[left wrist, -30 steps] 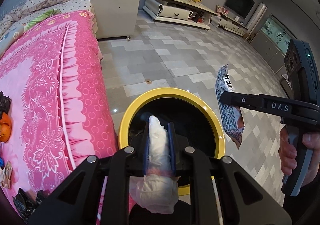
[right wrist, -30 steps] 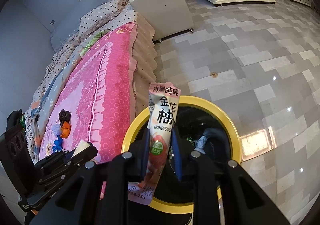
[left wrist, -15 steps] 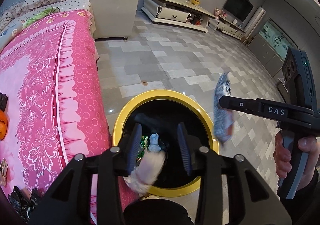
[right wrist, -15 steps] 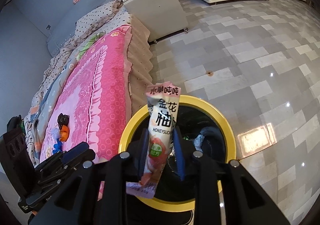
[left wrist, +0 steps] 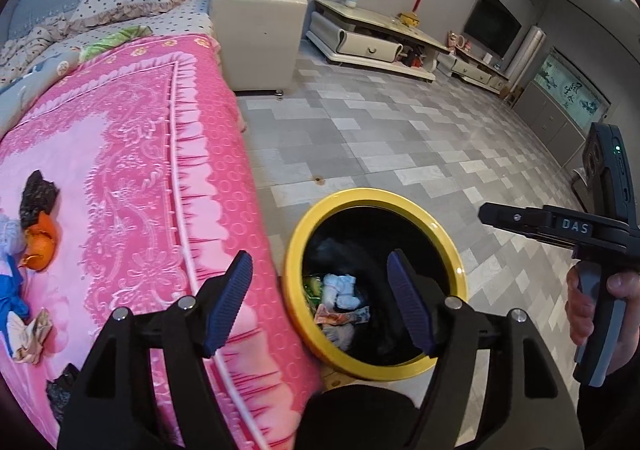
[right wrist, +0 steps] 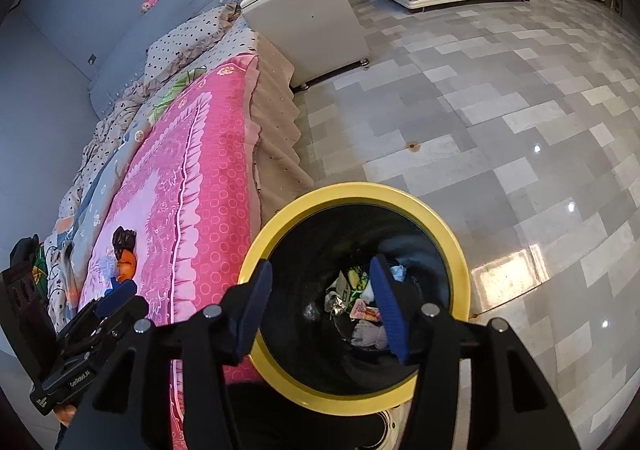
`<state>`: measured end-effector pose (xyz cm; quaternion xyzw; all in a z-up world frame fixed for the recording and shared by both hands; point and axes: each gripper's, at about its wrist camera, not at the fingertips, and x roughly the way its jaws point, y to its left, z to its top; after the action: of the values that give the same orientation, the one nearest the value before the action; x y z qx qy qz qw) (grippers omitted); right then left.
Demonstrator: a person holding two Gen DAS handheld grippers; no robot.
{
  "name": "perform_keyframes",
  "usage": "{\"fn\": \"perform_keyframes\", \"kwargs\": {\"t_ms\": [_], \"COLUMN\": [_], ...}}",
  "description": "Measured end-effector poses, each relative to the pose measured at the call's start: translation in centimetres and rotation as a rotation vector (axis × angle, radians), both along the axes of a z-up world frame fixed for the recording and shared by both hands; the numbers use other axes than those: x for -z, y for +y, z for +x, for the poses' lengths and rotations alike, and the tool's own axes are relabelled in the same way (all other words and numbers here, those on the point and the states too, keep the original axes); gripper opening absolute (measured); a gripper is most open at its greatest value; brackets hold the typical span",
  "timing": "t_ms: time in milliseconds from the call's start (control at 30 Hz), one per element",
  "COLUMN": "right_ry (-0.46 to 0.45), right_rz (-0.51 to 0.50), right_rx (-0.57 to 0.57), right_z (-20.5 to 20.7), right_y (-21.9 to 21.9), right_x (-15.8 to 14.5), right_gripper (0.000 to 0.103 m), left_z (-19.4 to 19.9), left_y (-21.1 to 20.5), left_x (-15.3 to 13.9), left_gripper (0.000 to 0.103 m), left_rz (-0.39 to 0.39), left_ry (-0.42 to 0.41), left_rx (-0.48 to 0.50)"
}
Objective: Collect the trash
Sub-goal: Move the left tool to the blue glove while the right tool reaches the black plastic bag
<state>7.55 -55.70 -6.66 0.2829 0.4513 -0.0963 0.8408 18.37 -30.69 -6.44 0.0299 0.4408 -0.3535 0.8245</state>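
Step in hand: I judge this the release into the round black bin with the yellow rim (left wrist: 460, 250), standing on the floor just beside the bed.
Left gripper (left wrist: 320, 302): my jaws have just been opening; they stand apart with nothing between them, out over the bin's 9 o'clock rim.
Right gripper (right wrist: 320, 300): jaws have just been opening too; apart, empty, centred over the bin mouth.
Dropped trash: white crumpled tissue (left wrist: 340, 288) and pink snack wrapper (right wrist: 362, 310) lie at the bin bottom.
Remaining trash: orange peel (left wrist: 40, 246) and black crumpled bag (left wrist: 38, 194) on the pink patterned bedspread (left wrist: 140, 170), at 9 o'clock from the bin.
Technique: I keep both jaws spread, lift clear of the rim, then swing toward 9 o'clock.
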Motion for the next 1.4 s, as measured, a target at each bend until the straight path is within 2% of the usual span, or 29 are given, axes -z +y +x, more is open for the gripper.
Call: {"fn": "perform_keyframes", "kwargs": {"t_ms": [333,733,1067,1267,1400], "right_ry": [-0.04,-0.059,-0.016,0.015,0.036], "right_rz": [-0.005,-0.036,-0.025,-0.034,-0.045], "right_rx": [-0.105,-0.309,-0.515,-0.609,-0.658], "right_z": [1.1,3.8,5.9,6.8,7.2], "right_y": [4.9,13.2,21.1,25.2,27.3], "right_x": [-1.7,-2.9,-1.7,-0.5,0.4], "right_gripper": [0.062,0.07,0.071,0.072,0.073], "left_z": [1.9,4.8,8.3,10.0,11.2], "left_y": [8.7,20.4,28.4,31.1,32.2], "left_x": [-0.3,0.4,3.2,5.1,6.3], "left_gripper": [0.072,0.072,0.072,0.072,0.072], "left_rz": [0.025,0.098,0.165,0.201,0.199], "left_ry": [-0.02,-0.039,0.009,0.032,0.061], "left_rx": [-0.146,-0.356,-0.508,-0.559,-0.588]}}
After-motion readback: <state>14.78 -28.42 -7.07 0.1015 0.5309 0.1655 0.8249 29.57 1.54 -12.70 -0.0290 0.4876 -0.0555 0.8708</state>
